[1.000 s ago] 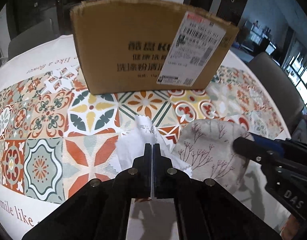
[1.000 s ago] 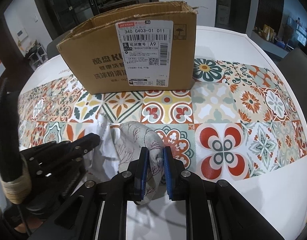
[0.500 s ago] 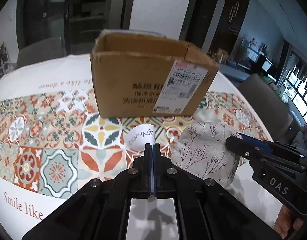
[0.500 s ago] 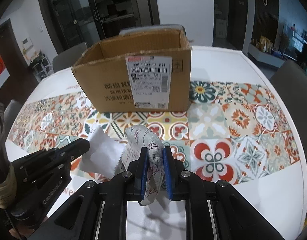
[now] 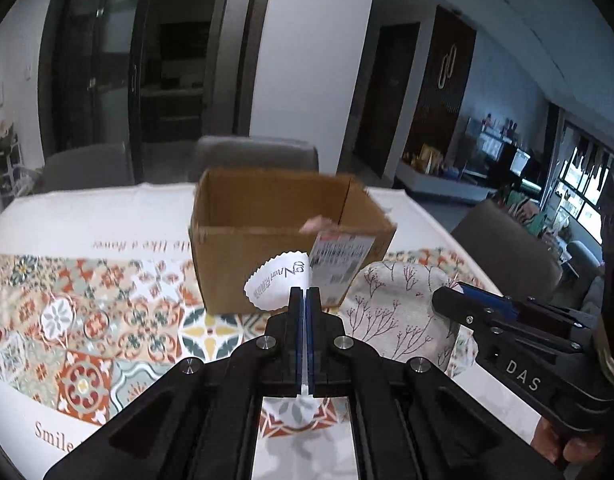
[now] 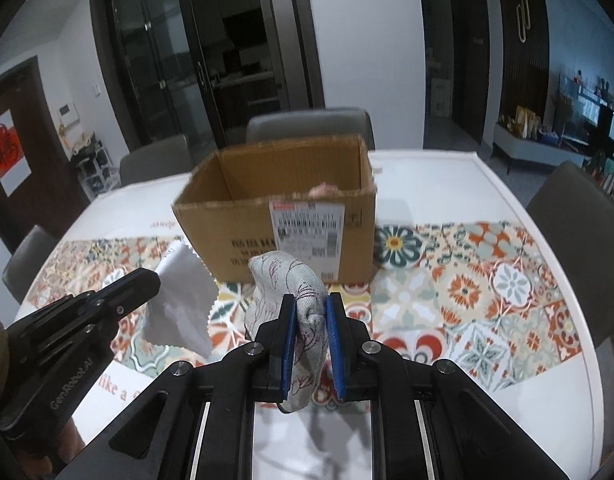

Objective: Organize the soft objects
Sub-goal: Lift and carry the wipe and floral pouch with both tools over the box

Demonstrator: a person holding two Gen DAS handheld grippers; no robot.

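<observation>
My left gripper (image 5: 306, 294) is shut on a white cloth (image 5: 277, 282) with a zigzag edge and holds it above the table; the cloth hangs at the left in the right wrist view (image 6: 179, 300). My right gripper (image 6: 310, 304) is shut on a beige pouch printed with branches (image 6: 295, 280), also lifted; the pouch shows at the right in the left wrist view (image 5: 395, 308). An open cardboard box (image 5: 283, 220) stands ahead of both grippers on the table (image 6: 487, 280). Something pink (image 6: 325, 190) lies inside the box.
The table has a patterned tile cloth with white borders (image 5: 67, 216). Grey chairs stand behind the box (image 6: 311, 128), at the far left (image 6: 155, 164) and at the right (image 6: 579, 216). The table's right edge (image 6: 587, 320) is close.
Both grippers have risen and pulled back with their cloth items. The box now looks smaller and its open inside shows.
</observation>
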